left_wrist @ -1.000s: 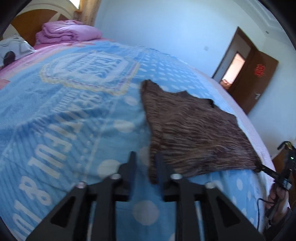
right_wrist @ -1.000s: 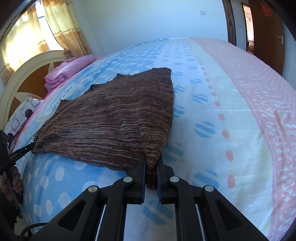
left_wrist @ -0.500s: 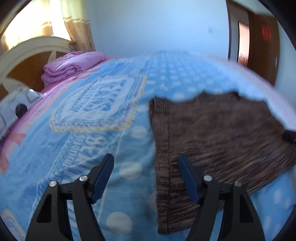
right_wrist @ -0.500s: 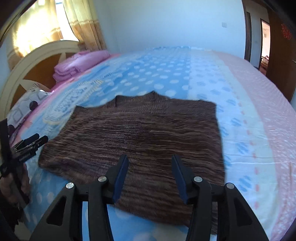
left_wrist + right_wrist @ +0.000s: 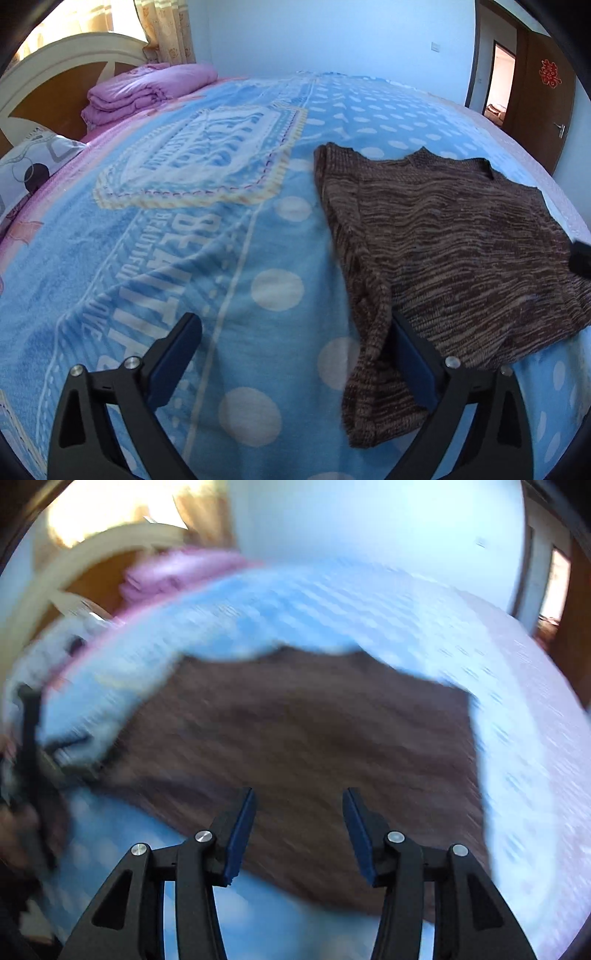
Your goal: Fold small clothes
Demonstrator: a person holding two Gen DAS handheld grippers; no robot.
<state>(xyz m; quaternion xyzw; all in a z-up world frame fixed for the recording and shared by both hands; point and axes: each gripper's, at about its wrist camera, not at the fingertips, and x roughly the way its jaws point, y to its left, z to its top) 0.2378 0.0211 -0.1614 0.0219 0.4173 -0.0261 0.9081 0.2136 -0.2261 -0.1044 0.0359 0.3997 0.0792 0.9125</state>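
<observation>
A brown striped knit sweater [image 5: 443,236] lies flat on the blue dotted blanket [image 5: 184,240], neckline toward the far side. My left gripper [image 5: 291,325] hovers at its near left edge with jaws opening wide. The folded-in side of the sweater lies against the inside of the right finger [image 5: 413,365], and the pads do not press it. In the blurred right wrist view, my right gripper [image 5: 299,794] stands open over the sweater [image 5: 295,731] near its front hem, with nothing between its fingers. Its dark tip [image 5: 581,258] shows at the sweater's right edge.
A folded purple quilt [image 5: 147,92] and a patterned pillow [image 5: 29,166] sit by the cream and wood headboard [image 5: 55,74] at far left. A brown door [image 5: 543,103] stands at far right. The bed's pink side [image 5: 535,738] runs along the right.
Both grippers let go of the sweater's near corners and opened. The right one swung left over the sweater's middle. The left one turned and opened wider.
</observation>
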